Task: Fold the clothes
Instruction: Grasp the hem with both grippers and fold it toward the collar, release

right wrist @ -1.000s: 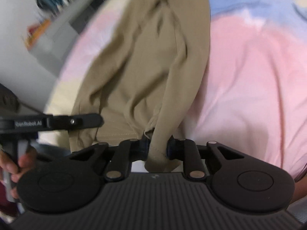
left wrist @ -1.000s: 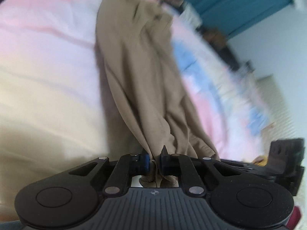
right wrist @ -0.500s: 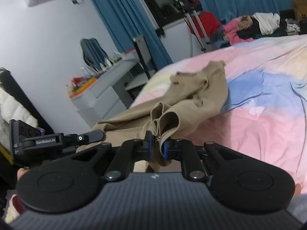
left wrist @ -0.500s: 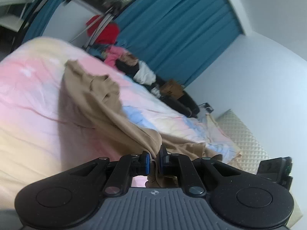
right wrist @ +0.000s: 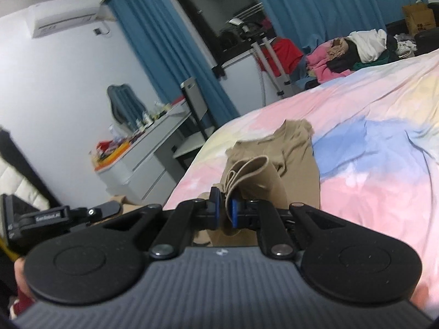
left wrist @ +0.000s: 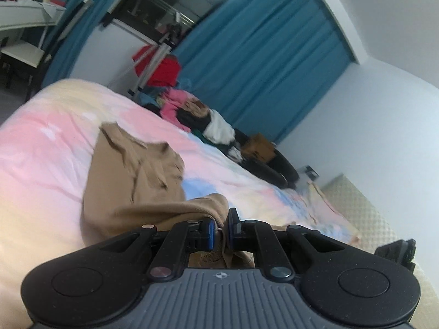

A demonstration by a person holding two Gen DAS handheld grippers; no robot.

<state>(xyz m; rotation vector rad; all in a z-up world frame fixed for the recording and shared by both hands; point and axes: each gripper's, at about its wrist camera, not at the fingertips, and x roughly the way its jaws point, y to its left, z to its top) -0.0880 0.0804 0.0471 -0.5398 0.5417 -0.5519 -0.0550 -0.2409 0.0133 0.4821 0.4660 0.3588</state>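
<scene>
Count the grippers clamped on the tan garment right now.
2. The left gripper pinches a fold of the tan garment near the camera; the right gripper grips another bunched edge of it. The rest trails across the bed.

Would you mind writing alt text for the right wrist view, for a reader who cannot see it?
The right hand-held gripper pinches a bunched fold of a tan garment, whose far part lies on a pastel pink, blue and yellow bedsheet. Behind are blue curtains, a cluttered white desk and a pile of clothes.
</scene>
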